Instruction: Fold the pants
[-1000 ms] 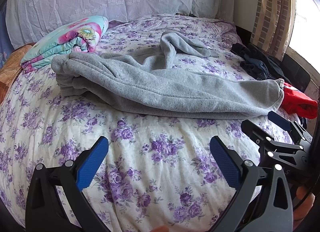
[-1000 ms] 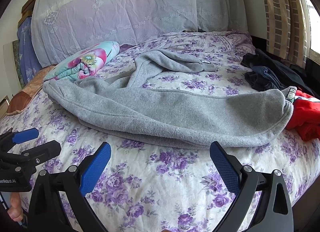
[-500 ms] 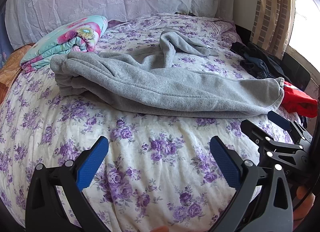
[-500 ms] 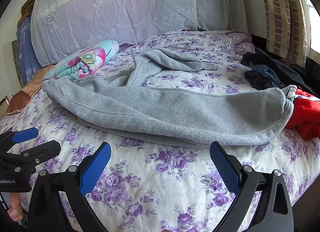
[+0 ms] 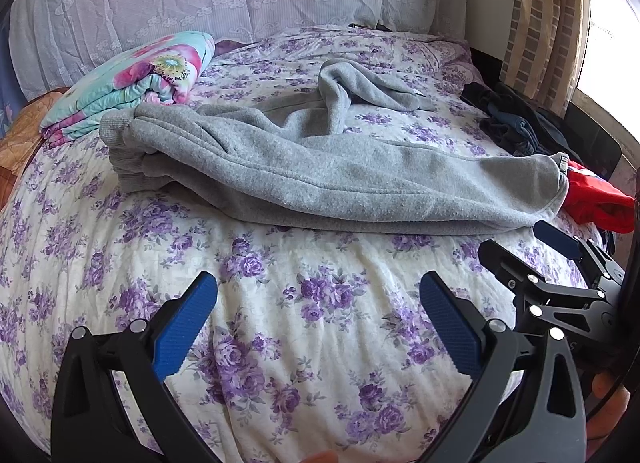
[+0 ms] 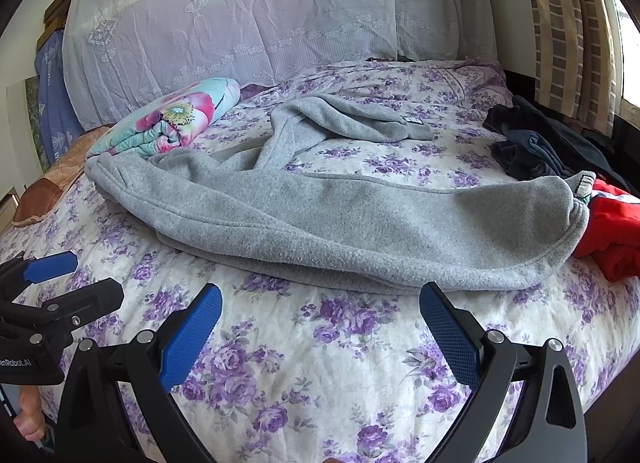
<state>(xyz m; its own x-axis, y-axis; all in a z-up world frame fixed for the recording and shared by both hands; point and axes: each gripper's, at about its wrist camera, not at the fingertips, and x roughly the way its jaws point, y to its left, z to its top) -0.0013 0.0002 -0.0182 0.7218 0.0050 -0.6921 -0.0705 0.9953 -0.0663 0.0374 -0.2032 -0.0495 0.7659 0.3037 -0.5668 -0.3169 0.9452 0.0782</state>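
Grey pants (image 5: 328, 171) lie across the flowered bedspread (image 5: 304, 303), just ahead of both tools; left gripper (image 5: 318, 315) and right gripper (image 6: 320, 319) gape wide, empty, having edged slightly closer, so folding is not yet begun

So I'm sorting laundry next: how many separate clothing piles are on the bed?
3: the grey pants across the middle, a dark heap at the far right edge, and a red garment just beyond the pants' right end. More may lie hidden past that edge.
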